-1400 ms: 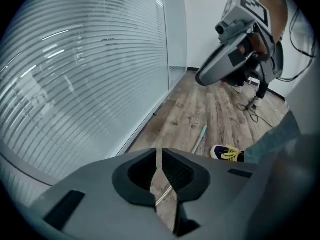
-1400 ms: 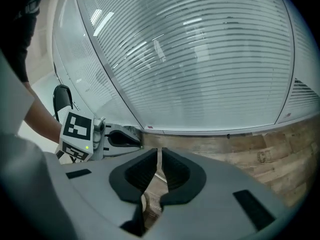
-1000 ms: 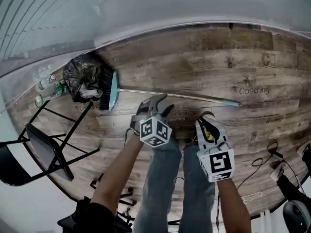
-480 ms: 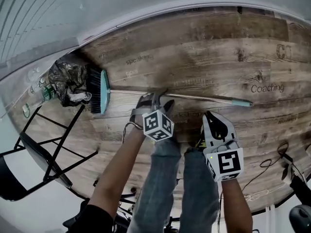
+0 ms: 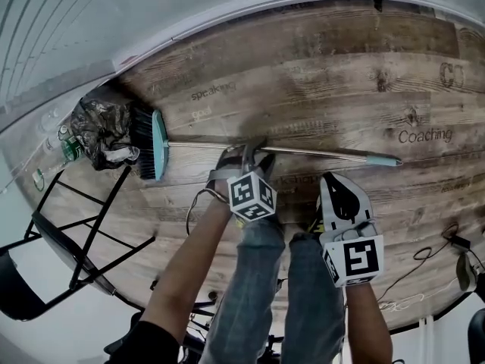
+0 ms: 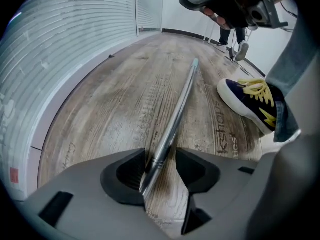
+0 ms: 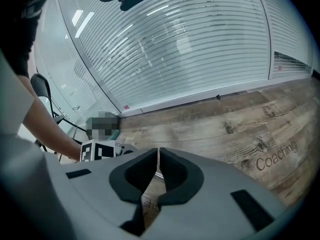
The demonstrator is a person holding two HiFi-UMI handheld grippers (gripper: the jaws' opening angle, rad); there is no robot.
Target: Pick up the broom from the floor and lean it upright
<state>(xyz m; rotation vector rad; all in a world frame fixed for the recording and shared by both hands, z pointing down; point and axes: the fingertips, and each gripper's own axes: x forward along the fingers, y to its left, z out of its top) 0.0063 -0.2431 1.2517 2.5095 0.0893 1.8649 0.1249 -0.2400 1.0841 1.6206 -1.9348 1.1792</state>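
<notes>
- A crumpled black plastic bag (image 5: 106, 131) sits by the wall, against the broom's dark bristles; what it holds cannot be seen. Clear bottles (image 5: 67, 149) lie just beside it.
- The teal-headed broom with a slim silver metal handle (image 5: 318, 153) lies flat on the weathered wood-plank floor (image 5: 341, 74), with its teal-capped end pointing away from the bag.
- The left gripper (image 5: 246, 152) points steeply down over the middle of the handle. Its own view shows its grey jaws (image 6: 160, 166) set wide, having just been opening. The ribbed shaft (image 6: 172, 121) runs between them, close to one dark pad (not clamped).
- That view alone shows a navy sneaker with yellow laces (image 6: 252, 101) beside the handle.
- The right gripper (image 5: 333, 188) hangs near the handle. Its view shows the jaws (image 7: 157, 171) drawn nearly together with nothing between them, and white slatted blinds (image 7: 200, 44) beyond.
- A black folding chair (image 5: 61, 241) stands near the bag.
</notes>
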